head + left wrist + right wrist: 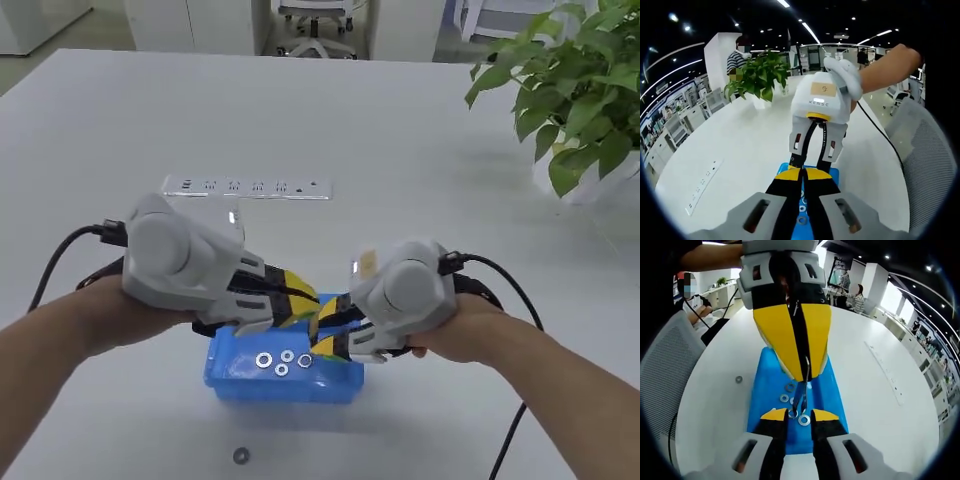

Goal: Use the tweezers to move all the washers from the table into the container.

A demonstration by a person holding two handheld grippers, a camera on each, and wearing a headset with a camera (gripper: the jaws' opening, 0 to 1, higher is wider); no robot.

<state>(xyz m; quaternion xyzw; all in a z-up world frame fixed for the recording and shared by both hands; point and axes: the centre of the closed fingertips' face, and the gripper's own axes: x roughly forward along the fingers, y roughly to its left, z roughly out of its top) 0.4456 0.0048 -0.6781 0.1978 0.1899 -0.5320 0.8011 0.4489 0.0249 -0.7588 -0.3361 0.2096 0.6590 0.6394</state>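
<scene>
Left tool (802,175) is pinching the tweezers (801,395) over the container (760,390); right tool (800,417) is standing open. One washer (240,456) is lying toward the near edge of the bench (380,140), probably risking skidding from the tweezers.

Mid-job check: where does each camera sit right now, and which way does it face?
Head view: on the headset, looking down at the blue container; forearms, left claw and right claw show.
Left gripper view: on the left claw, facing the right claw head-on, plant behind; its own shut tips show.
Right gripper view: on the right claw, looking at the left claw's tweezers over washers; its own open tips show.
Shared: both gripper views show the container and the opposite claw.
</scene>
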